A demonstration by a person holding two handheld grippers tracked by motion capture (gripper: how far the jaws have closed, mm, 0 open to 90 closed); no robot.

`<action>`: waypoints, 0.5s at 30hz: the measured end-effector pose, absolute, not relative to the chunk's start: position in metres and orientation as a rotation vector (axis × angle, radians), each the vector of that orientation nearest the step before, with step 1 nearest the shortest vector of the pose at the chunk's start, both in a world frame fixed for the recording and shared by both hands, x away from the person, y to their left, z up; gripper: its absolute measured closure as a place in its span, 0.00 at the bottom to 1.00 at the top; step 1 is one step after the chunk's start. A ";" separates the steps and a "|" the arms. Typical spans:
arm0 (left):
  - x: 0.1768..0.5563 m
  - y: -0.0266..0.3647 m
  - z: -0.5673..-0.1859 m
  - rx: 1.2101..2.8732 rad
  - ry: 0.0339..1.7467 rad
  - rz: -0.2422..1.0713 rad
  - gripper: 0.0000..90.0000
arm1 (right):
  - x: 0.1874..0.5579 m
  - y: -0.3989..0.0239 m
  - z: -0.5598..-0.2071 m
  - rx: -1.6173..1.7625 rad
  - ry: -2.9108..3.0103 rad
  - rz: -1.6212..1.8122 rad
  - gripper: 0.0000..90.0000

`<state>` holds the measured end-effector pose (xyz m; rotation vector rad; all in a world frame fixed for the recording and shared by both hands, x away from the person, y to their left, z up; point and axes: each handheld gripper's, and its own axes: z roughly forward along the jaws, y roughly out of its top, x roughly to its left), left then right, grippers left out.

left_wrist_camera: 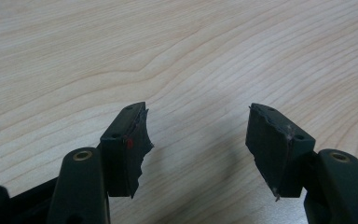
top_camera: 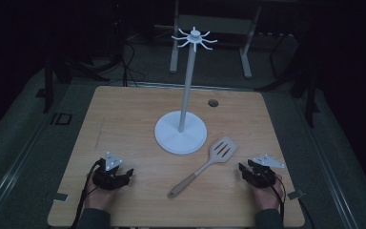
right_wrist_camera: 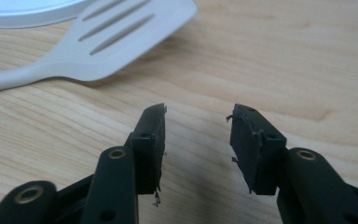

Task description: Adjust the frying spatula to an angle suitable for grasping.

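With both the left hand-held gripper and the right hand-held gripper spread and empty on the worktop, the slotted spatula lies between them beside the hook stand, best gripped mid-handle, squarely.

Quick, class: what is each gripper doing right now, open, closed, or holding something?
Left gripper: open, nothing between its jaws, bare table beneath.
Right gripper: open, holding nothing; the spatula lies apart, ahead of it.

Pale slotted spatula flat on table
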<state>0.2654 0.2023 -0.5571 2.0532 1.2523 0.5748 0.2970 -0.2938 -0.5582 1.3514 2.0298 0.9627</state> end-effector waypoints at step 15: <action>0.267 0.198 -0.560 2.074 1.244 0.571 0.43 | 0.305 -0.267 -0.521 1.168 2.025 1.084 0.87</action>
